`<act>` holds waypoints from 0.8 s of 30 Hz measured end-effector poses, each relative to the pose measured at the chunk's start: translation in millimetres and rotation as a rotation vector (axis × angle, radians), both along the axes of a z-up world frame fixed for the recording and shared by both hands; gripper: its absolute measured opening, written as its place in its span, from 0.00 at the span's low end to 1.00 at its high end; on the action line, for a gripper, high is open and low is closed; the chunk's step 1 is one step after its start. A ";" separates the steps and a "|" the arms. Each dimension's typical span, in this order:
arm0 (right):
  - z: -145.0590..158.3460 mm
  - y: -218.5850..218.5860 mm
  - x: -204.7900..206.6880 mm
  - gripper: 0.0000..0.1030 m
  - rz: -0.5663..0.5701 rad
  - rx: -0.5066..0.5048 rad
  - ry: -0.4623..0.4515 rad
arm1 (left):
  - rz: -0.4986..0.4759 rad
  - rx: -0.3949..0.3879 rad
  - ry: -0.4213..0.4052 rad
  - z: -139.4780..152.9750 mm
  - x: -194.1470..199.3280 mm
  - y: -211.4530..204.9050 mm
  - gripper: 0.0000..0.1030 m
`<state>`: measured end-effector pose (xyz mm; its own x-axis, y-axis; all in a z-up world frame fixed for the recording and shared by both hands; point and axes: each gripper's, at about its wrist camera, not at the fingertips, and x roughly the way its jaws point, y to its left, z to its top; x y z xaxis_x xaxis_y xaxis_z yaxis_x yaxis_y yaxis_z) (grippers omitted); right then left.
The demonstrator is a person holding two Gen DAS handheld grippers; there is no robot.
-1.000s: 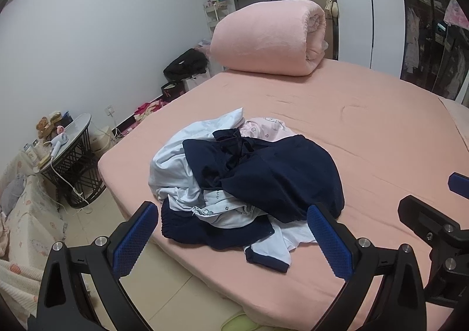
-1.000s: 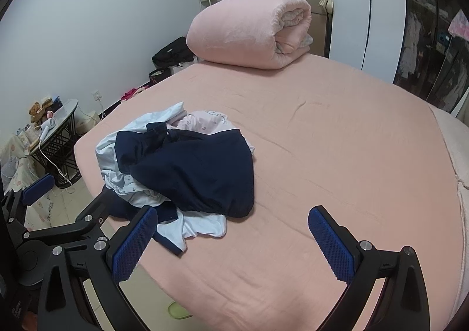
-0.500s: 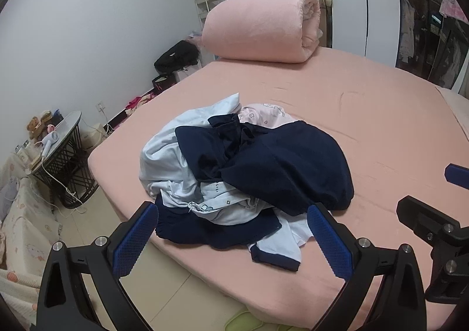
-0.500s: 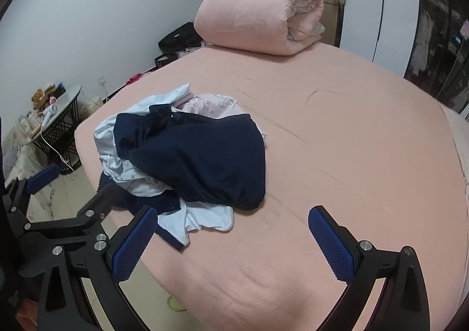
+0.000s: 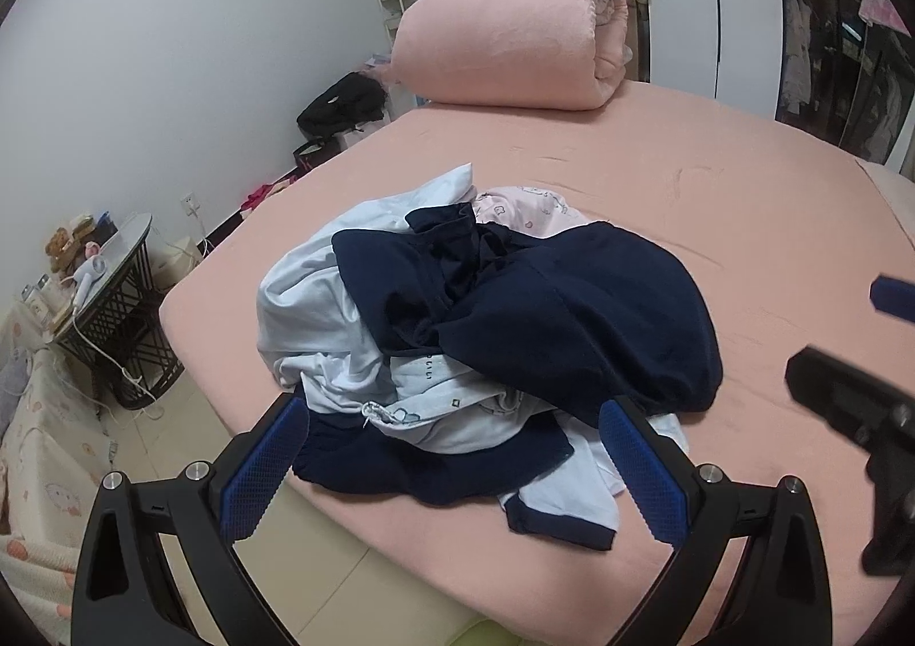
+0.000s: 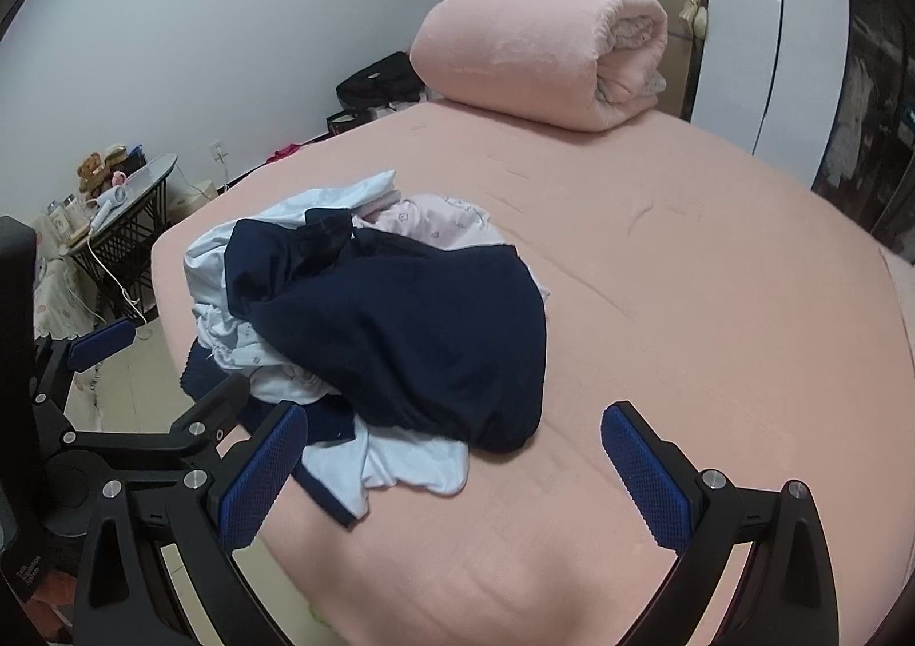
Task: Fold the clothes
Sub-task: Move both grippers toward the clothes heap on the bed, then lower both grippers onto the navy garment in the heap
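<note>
While both tongs hang spread wide with nothing between their blue pads, the heap of clothes (image 5: 486, 354) lies crumpled on the pink bed (image 5: 743, 223), at its near left corner. For the left tongs (image 5: 452, 469) the heap sits straight ahead, its nearest folds showing right between the pads; whether they touch the cloth cannot be told. For the right tongs (image 6: 457, 469) the same heap (image 6: 372, 326) lies ahead and off to the left, with bare sheet straight in front. So the left tongs look the nearer of the two.

A navy garment (image 5: 572, 320) lies uppermost, its longer run slanting from far-left to near-right across the left tongs' line. Pale blue pieces (image 5: 309, 314) bulge out on the left, a pale pink printed piece (image 5: 526, 206) peeks out beyond, and a navy-trimmed hem (image 5: 560, 520) trails nearest, just inside the right pad of the left tongs.

Nothing in the heap looks folded, and no folded stack shows on the bed; only a rolled pink quilt (image 5: 509, 40) rests far ahead. Judging by that, clothes remain to be folded, and the near hem or the navy top layer seems the readiest hold.
</note>
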<state>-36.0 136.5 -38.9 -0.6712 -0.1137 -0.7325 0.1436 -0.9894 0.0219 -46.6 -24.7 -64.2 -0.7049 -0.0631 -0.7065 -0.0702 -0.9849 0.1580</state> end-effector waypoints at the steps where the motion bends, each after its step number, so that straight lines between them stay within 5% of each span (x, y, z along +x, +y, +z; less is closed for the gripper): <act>1: -1.2 0.3 -2.1 1.00 0.004 0.005 0.003 | -0.002 -0.002 0.003 -1.8 -1.5 -0.4 1.00; 8: -13.6 5.8 -19.8 1.00 0.018 0.027 -0.011 | -0.007 0.049 0.026 -8.4 -12.9 -8.5 1.00; 19: -39.4 11.1 -47.5 1.00 0.065 0.024 -0.023 | -0.051 -0.054 0.094 -24.7 -33.5 -1.4 1.00; 24: -58.6 9.7 -58.5 1.00 0.068 -0.012 -0.061 | -0.077 -0.023 0.061 -37.7 -48.6 -1.0 1.00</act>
<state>-94.6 146.2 -97.5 -0.6156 -0.1664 -0.7703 0.2080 -0.9771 0.0448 -95.1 -25.7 -101.9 -0.7502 -0.0228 -0.6609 -0.1349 -0.9731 0.1867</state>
